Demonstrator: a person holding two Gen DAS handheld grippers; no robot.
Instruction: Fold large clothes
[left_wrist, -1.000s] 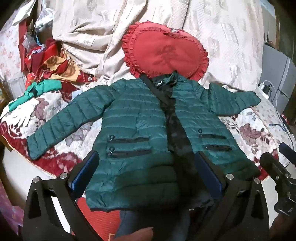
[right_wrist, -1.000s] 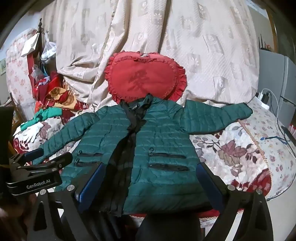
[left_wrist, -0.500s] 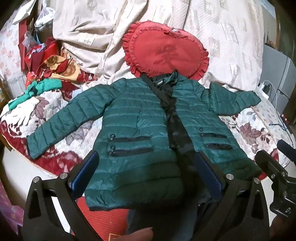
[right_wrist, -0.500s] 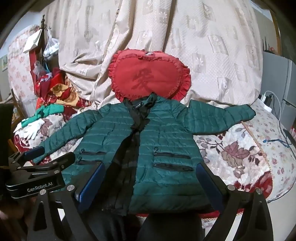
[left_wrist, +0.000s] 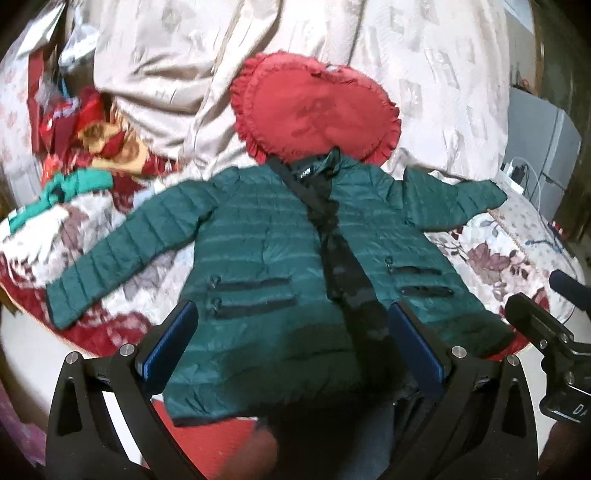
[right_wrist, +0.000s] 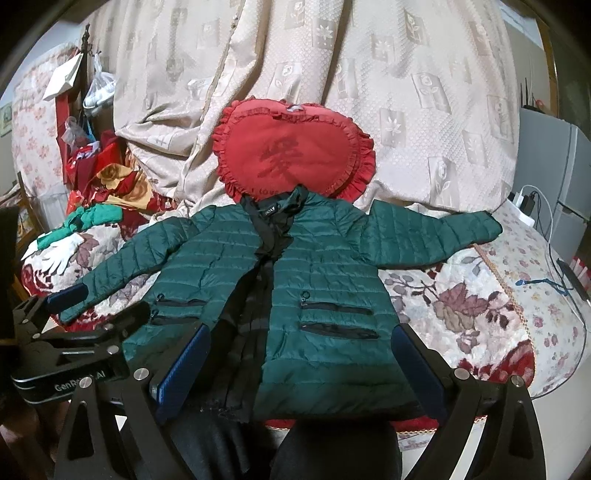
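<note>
on the bed (right_wrist: 480, 295), green jacket (right_wrist: 295, 280) flat, collar toward pillow (right_wrist: 295, 151)

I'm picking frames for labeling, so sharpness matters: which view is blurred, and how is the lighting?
Left wrist view: motion-blurred, the green jacket and heart pillow look smeared, worst at the left edge. Right wrist view: sharp, jacket quilting and the pillow's ruffle read clearly. Both: dim warm light, fisheye bending at the rims, dark vignetted corners.
</note>
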